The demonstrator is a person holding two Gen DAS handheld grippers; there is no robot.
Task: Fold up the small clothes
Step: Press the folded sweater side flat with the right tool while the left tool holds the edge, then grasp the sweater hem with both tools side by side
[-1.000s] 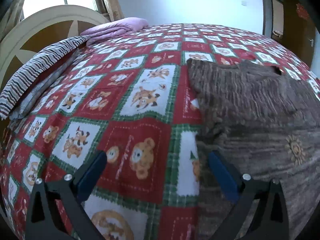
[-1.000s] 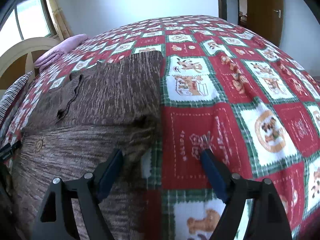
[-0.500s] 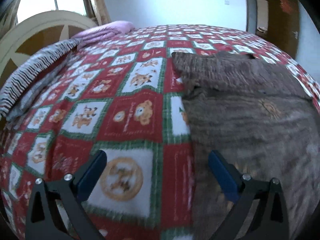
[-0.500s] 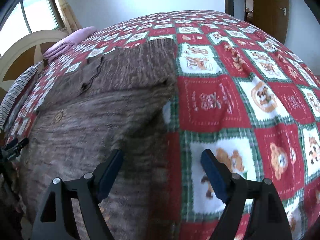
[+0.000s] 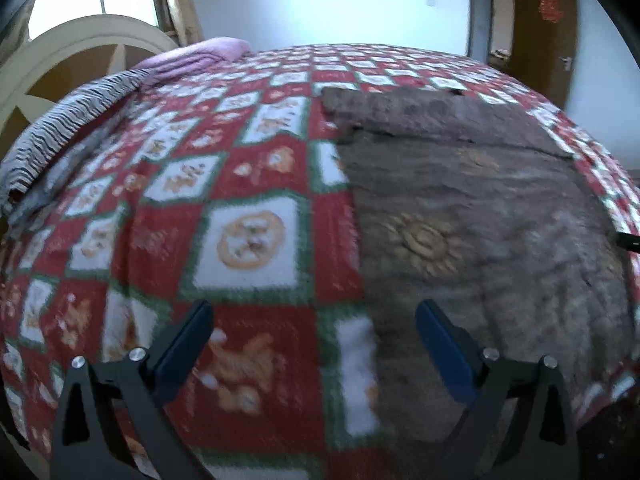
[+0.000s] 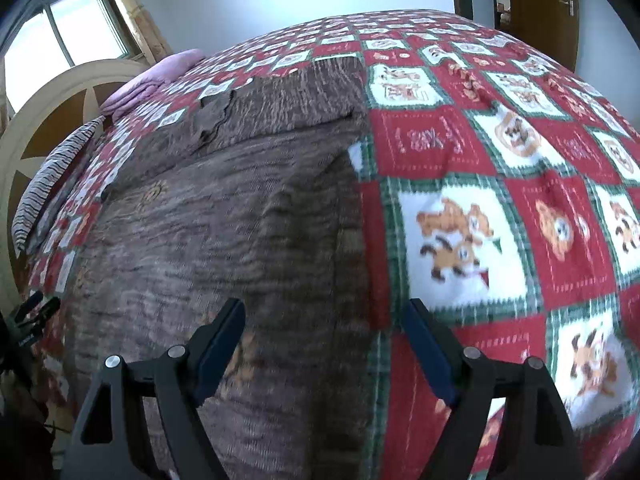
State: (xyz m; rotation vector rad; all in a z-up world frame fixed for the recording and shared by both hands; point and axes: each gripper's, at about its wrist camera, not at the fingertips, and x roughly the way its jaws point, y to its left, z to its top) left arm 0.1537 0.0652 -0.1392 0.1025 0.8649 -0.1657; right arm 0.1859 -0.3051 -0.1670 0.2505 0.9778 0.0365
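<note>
- Brown knitted garment (image 6: 224,208) spread flat on red checked bedspread (image 6: 500,216).
- Left hand-held gripper (image 5: 316,332) and right hand-held gripper (image 6: 324,328): both spread wide, empty, above near hem.
- Step: probably approaching hem; next needs 2 corner pinches.

soft daylight from the window (image 6: 76,28); strong fisheye bulge, dark corners, motion blur across the bedspread (image 5: 248,240).
</note>
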